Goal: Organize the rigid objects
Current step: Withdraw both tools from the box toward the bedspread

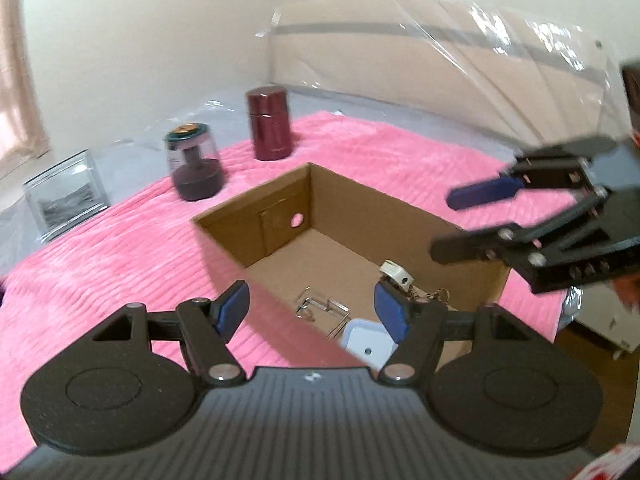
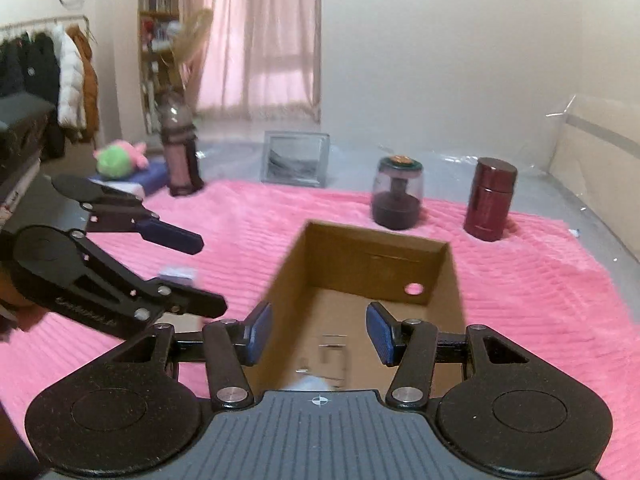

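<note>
Wrist views: both tongs [image 1: 312,310] [image 2: 318,330] apart, empty.

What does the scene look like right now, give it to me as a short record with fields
surface: pink blanket
container: open cardboard box
in box: metal clips, white lidded case, small white item on a chain
still outside: dark red canister, clear-domed jar, framed picture, tall bottle
left tool: open, empty
right tool: open, empty

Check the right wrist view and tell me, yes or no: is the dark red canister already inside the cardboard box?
No. The dark red canister stands upright on the pink blanket, beyond the cardboard box.
</note>
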`<move>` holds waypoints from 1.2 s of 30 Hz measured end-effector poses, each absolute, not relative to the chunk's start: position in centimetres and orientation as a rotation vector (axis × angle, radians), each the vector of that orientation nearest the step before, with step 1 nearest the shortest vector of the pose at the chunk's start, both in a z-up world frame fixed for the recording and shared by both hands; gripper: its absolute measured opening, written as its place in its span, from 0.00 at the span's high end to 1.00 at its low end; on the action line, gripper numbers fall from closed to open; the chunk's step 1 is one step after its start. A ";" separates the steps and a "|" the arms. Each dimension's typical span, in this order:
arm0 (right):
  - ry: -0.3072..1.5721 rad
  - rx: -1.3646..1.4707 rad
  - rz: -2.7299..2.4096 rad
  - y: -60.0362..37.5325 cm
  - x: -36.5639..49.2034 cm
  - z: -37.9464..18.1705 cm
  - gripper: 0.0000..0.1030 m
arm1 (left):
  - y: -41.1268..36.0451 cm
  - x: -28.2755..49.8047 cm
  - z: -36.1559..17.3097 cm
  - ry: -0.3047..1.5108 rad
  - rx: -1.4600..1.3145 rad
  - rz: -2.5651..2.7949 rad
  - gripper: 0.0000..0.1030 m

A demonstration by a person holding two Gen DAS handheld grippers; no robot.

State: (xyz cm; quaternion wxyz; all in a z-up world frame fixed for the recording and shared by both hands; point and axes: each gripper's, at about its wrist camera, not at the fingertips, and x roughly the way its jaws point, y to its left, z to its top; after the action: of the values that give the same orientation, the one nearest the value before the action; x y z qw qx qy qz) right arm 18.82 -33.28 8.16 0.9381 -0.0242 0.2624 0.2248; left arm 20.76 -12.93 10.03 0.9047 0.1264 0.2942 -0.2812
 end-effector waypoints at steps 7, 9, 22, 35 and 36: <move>0.478 0.044 0.490 -29.1 13.6 8.0 0.52 | -6.2 15.6 10.4 0.580 0.181 -0.437 0.37; 0.474 0.072 0.499 -27.9 12.2 7.6 0.52 | -4.1 14.1 10.1 0.582 0.155 -0.383 0.37; 0.512 0.024 0.547 -20.5 9.1 3.3 0.42 | 6.3 6.7 5.1 0.637 0.004 -0.108 0.37; 0.529 -0.065 0.543 -15.2 12.2 0.4 0.14 | 9.0 6.9 3.0 0.644 -0.020 -0.013 0.23; 0.533 -0.068 0.539 -14.9 12.6 0.2 0.13 | 9.2 7.2 2.8 0.646 -0.022 -0.007 0.22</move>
State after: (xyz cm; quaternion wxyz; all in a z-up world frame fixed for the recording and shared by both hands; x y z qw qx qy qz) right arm 12.64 -14.95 0.18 0.9285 -0.0334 0.2602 0.2629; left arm 7.19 9.17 2.79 0.9482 -0.0110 0.3174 -0.0035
